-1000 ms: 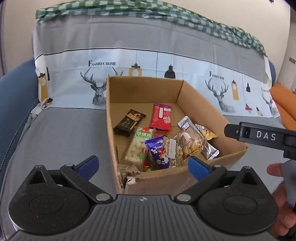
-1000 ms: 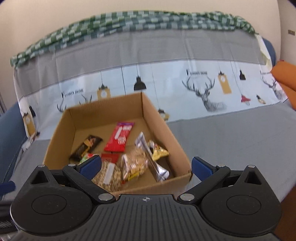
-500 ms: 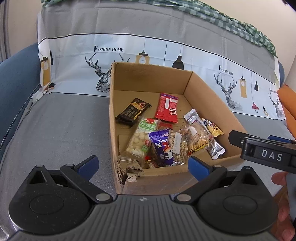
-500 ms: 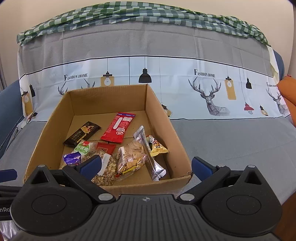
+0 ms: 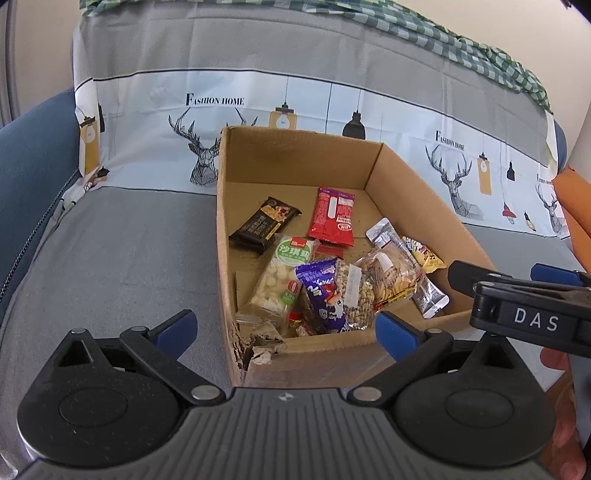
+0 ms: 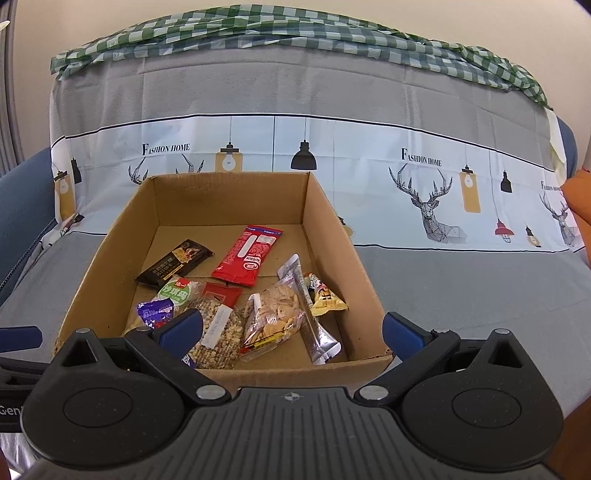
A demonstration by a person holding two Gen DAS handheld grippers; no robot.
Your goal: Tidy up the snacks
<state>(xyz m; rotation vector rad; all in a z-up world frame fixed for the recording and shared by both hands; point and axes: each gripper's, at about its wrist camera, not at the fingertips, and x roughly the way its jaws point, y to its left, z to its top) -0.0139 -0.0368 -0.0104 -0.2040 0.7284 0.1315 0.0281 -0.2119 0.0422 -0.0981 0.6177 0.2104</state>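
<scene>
An open cardboard box (image 5: pixel 221 229) sits on the sofa seat with several snack packets inside. Among them are a black bar (image 5: pixel 264 225), a red packet (image 5: pixel 334 216), a green-and-white packet (image 5: pixel 280 277), a purple packet (image 5: pixel 323 295), a cracker bag (image 5: pixel 391 275) and a silver packet (image 5: pixel 424 291). My left gripper (image 5: pixel 284 330) hangs open over the box's near-left corner, holding nothing. My right gripper (image 6: pixel 291 330) is open and empty too, just in front of the box (image 6: pixel 229 199); the cracker bag (image 6: pixel 275 319) and red packet (image 6: pixel 249 254) lie beyond it.
The sofa wears a grey cover with a deer print (image 6: pixel 432 206), and a green checked cloth (image 6: pixel 295 33) lies along its back. A blue armrest (image 5: pixel 29 155) is on the left, an orange cushion (image 5: pixel 576 206) on the right. The box's near-left corner (image 5: pixel 258 350) is torn.
The right wrist view has swung left and steadied, now facing the box squarely. The left wrist view has tipped down toward the box. Both grippers stayed open.
</scene>
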